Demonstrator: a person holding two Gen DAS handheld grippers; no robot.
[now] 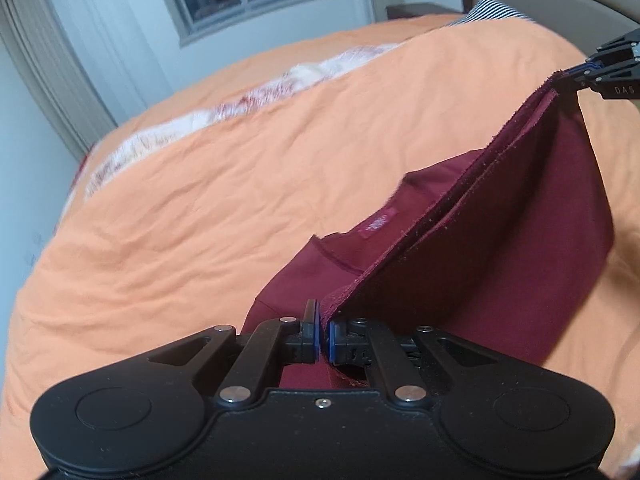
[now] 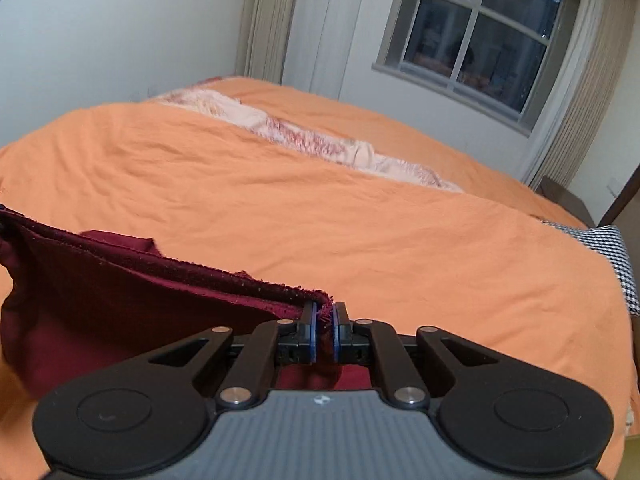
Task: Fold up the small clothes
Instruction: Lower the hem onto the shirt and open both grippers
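- A dark red garment [image 1: 520, 240] is held up above an orange bedcover [image 1: 200, 208], stretched by its frayed raw edge between the two grippers.
- The left gripper [image 1: 323, 334] is seen closed on one corner of that edge: the cloth is pinched between the blue-padded fingers [image 1: 316, 332], and the raw edge rises from the pinch point up and to the right.
- At the far end of the same edge, in the left wrist view, the right gripper [image 1: 576, 76] is seen clamped on the opposite corner, its fingertips meeting on the fabric.
- In the right wrist view, the right gripper [image 2: 327, 330] is shown with its jaws drawn together on the frayed corner, a sliver of red cloth being visible between the blue pads [image 2: 313, 334].
- From that pinch the garment [image 2: 120, 312] runs away to the left and hangs down below the taut edge; two layers are seen along the edge.
- The lower part of the garment lies on the bedcover, where a neckline with a small red label [image 1: 378, 224] is visible.
- A pale patterned blanket [image 2: 304, 136] is laid across the bed further back, well apart from the garment.
- A black-and-white checked pillow [image 2: 612, 256] lies at the bed's right edge, and a window [image 2: 480, 28] is set in the wall behind.
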